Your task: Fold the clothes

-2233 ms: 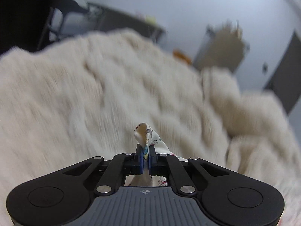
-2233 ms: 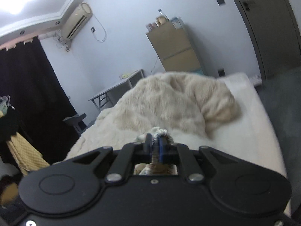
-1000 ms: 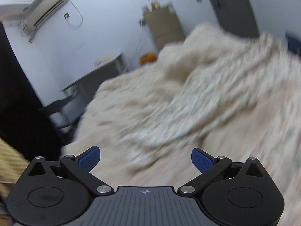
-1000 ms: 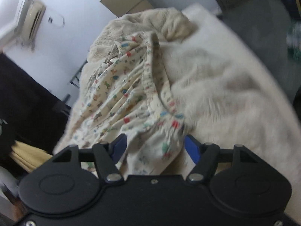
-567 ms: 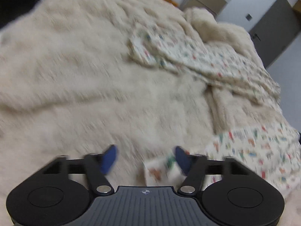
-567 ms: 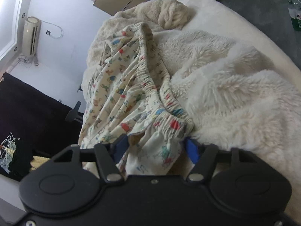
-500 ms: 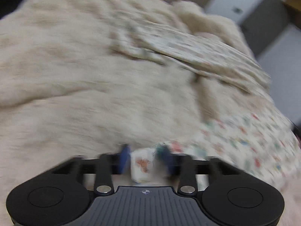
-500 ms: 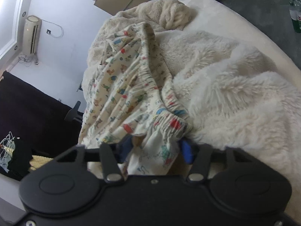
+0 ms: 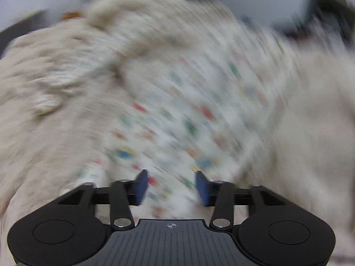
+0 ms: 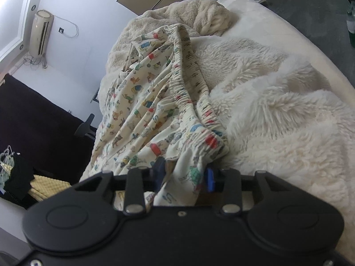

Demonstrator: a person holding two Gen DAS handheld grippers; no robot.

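Jaws of left gripper (image 9: 170,186) stand apart, having just been opening; blurred printed garment (image 9: 188,115) lies between and under them, unpinched. Right gripper (image 10: 184,175) jaws have been closing, now clamped on a bunched waistband corner. Garment lies crumpled on fluffy blanket (image 10: 277,102) over the bed. Risk: left hand, with nothing held, snags blanket pile along with cloth; a one-sided pull skews the fold

Left gripper (image 9: 170,187) jaws just opened; right gripper (image 10: 185,174) jaws pinched.
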